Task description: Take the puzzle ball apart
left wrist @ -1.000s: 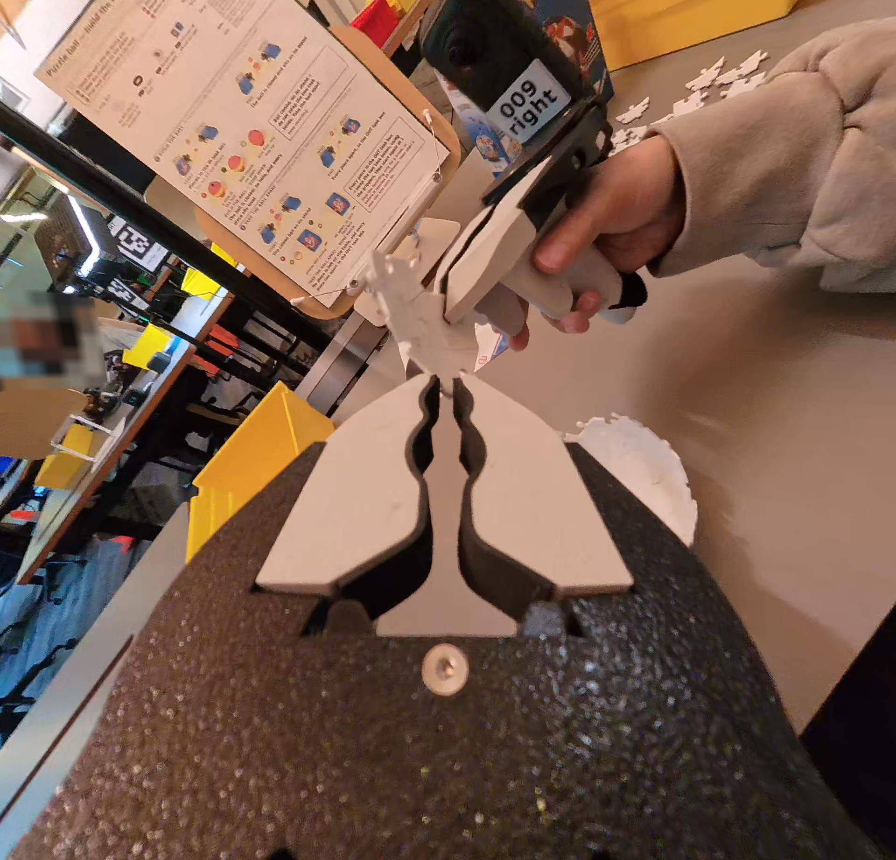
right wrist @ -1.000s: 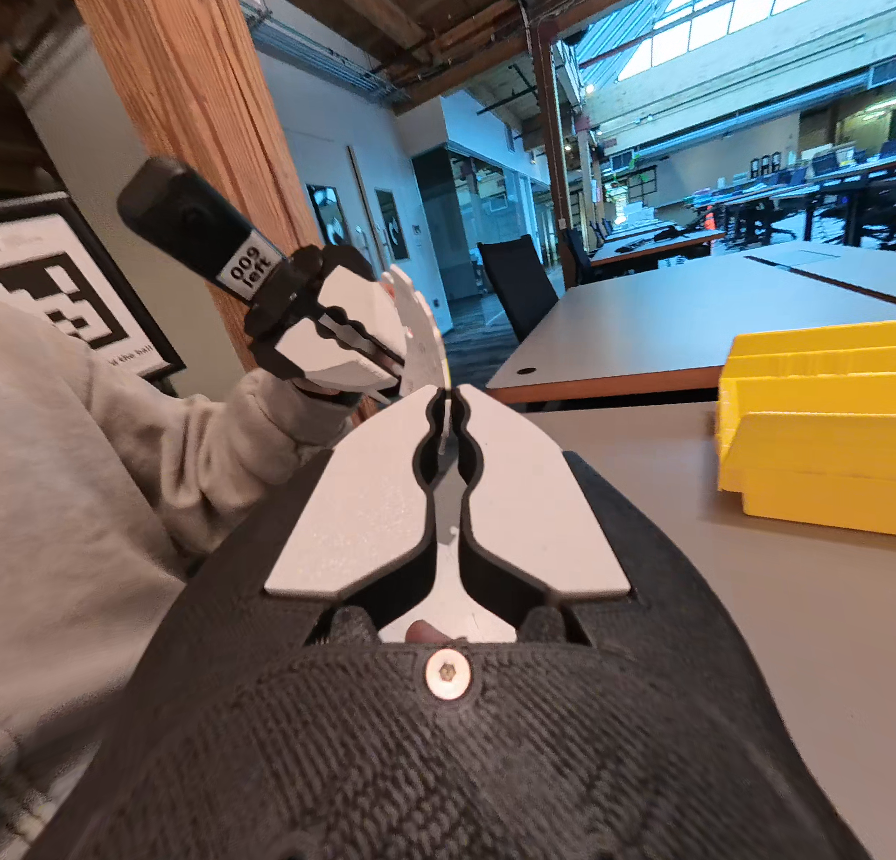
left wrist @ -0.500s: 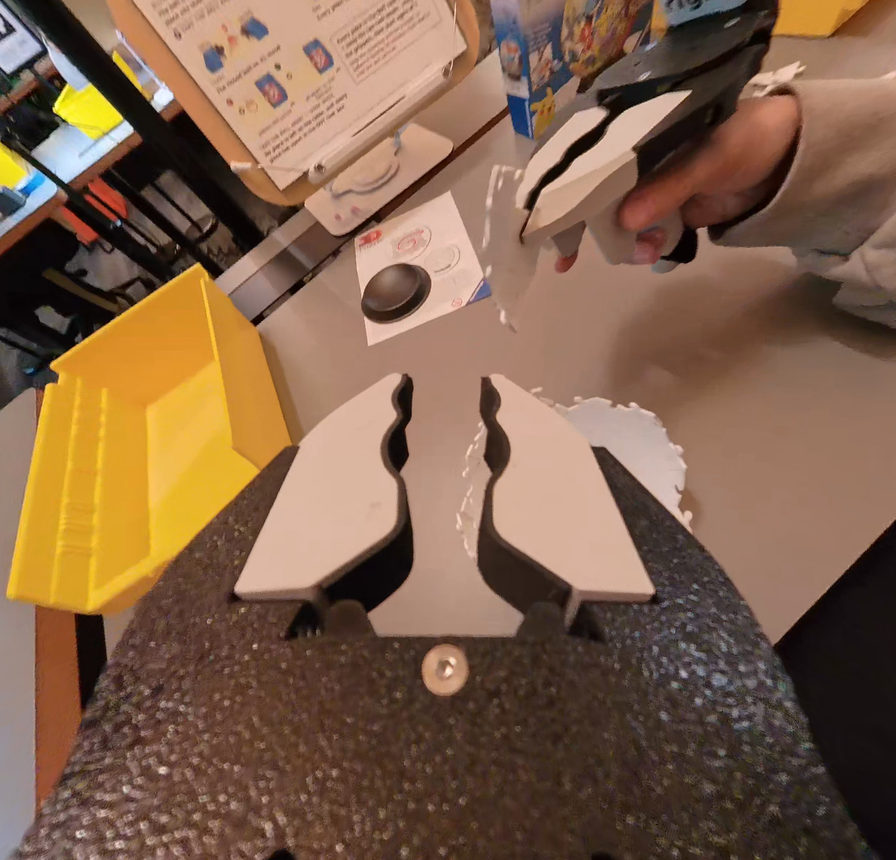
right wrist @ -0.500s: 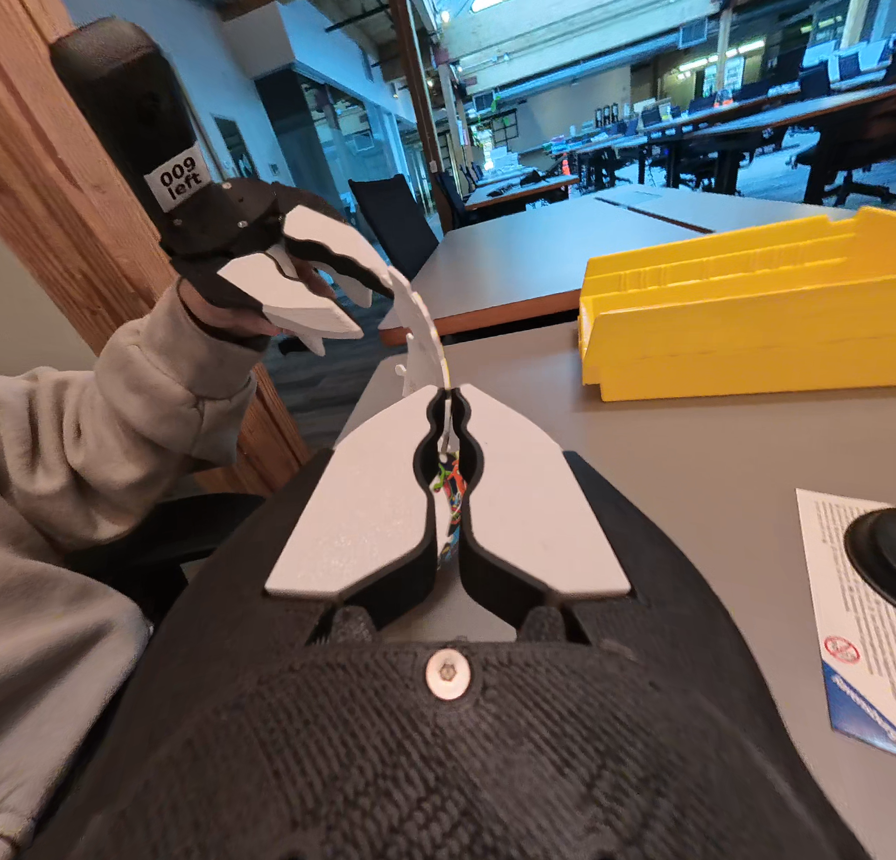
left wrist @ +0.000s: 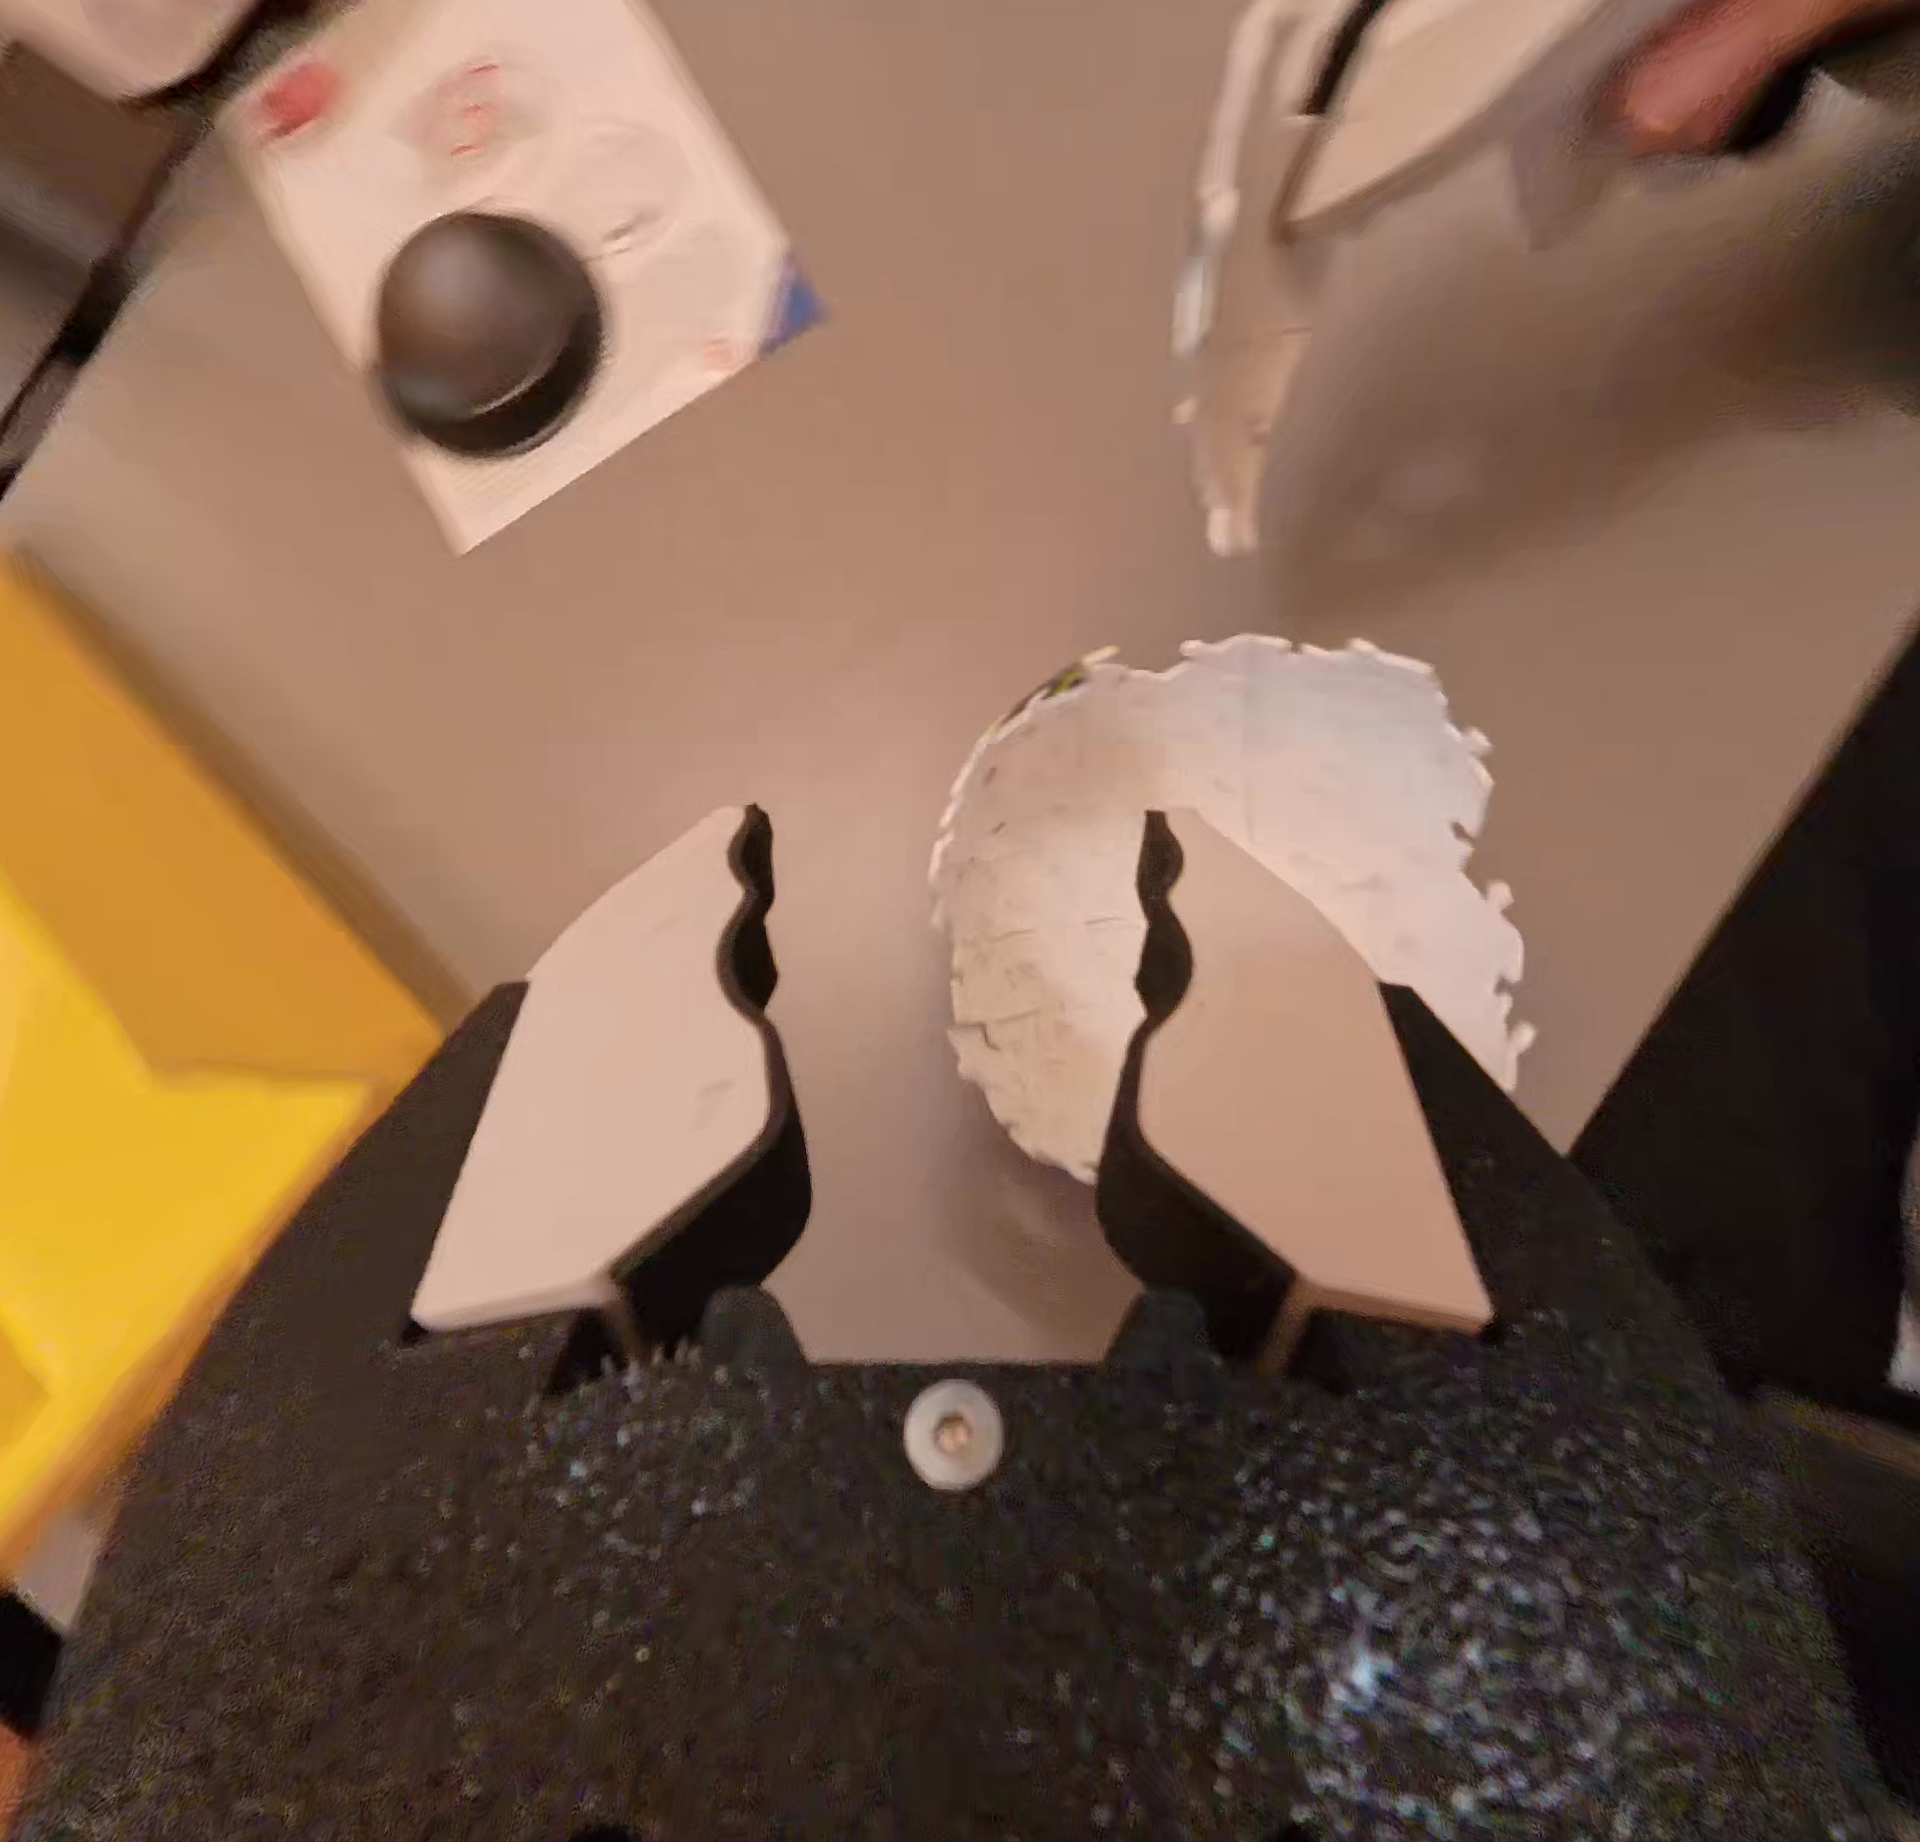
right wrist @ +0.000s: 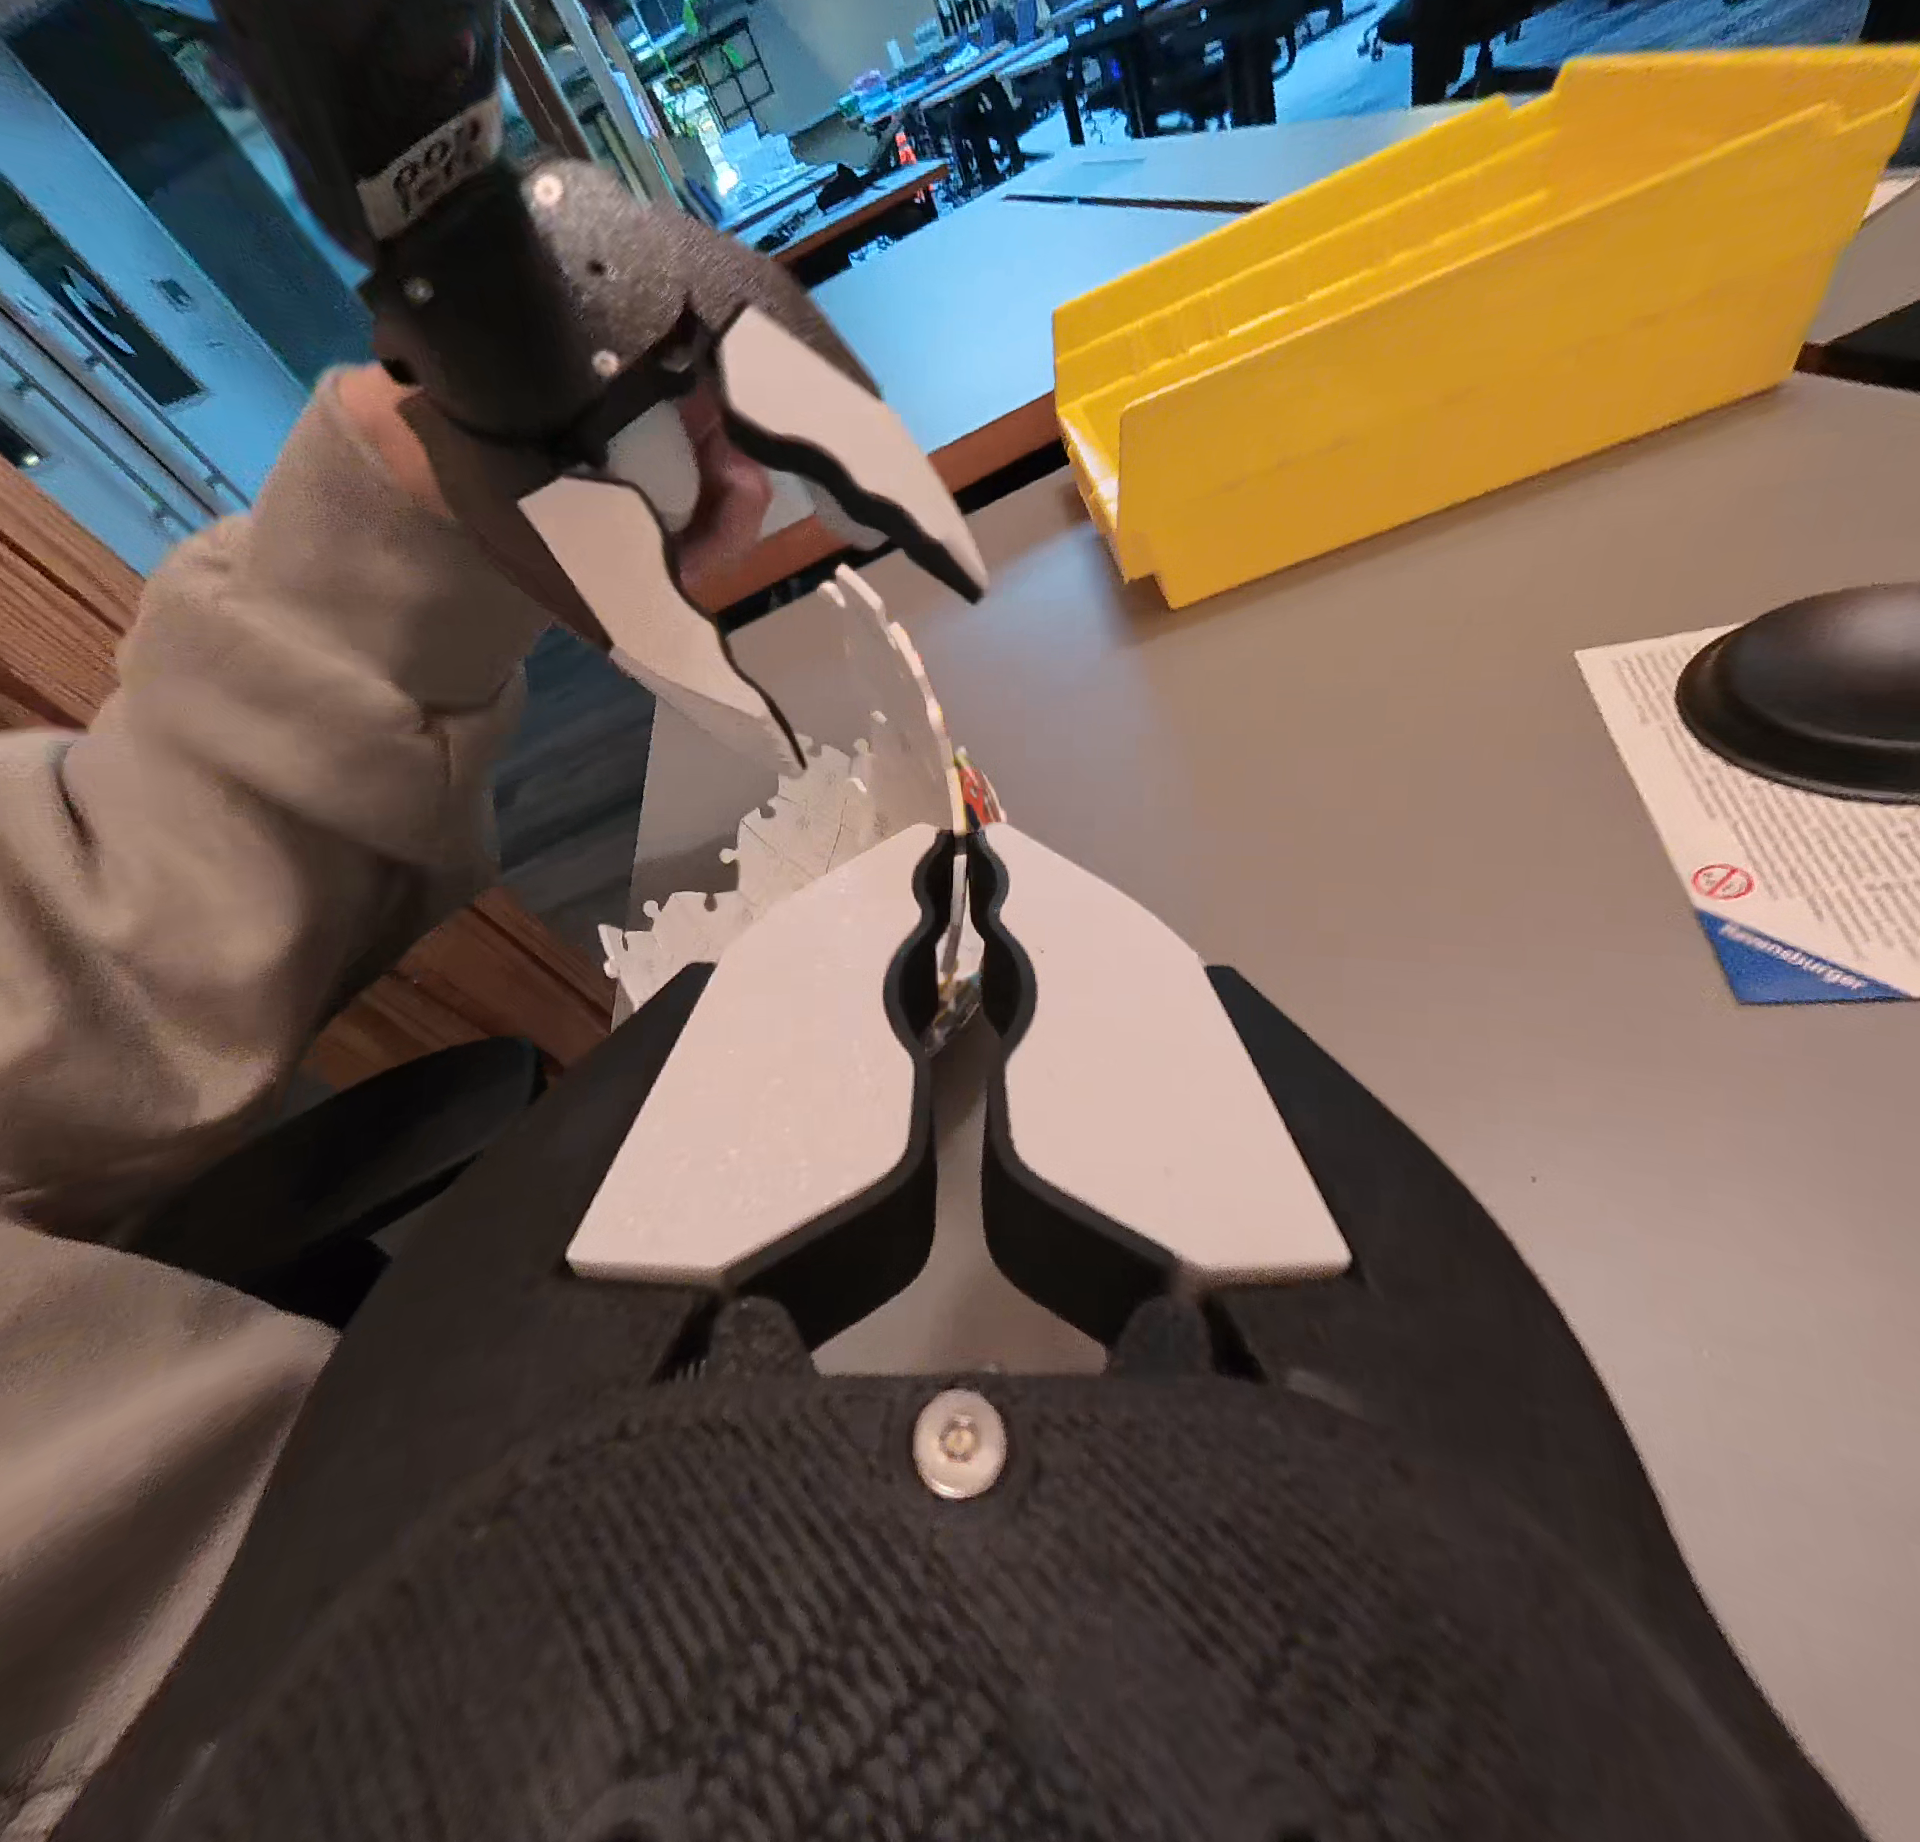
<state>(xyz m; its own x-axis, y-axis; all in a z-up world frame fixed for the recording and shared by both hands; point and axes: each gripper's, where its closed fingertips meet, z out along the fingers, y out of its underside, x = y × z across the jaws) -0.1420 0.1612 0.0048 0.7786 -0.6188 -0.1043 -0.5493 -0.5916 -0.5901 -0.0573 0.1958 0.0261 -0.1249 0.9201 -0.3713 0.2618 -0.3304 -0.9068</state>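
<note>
The puzzle ball [left wrist: 1049, 919] was already broken open: a large bowl-shaped shell lay on the grey surface [left wrist: 831, 597], its white inner face up and its rim jagged with small interlocking tabs. A second curved fragment [right wrist: 914, 743], thin and stiff like plastic, white inside and printed in colours outside, was pinched edgewise by the right tool [right wrist: 961, 842], whose fingers were pressed together on it.

The left tool [left wrist: 951, 826] was spread wide and empty, with the shell just beyond its right finger, at about 1 o'clock in the left wrist view. The step in hand was judged to be the splitting of the held fragment into smaller parts, with much of the ball still joined. For the next move, a grip on the free edge of the fragment, or on the rim of the shell, seemed to be needed, then a gentle pull against the tabs.

A black domed stand [left wrist: 483, 332] on a printed leaflet [left wrist: 665, 192] was seen at 11 o'clock, and a yellow plastic bin [right wrist: 1455, 327] farther off.
</note>
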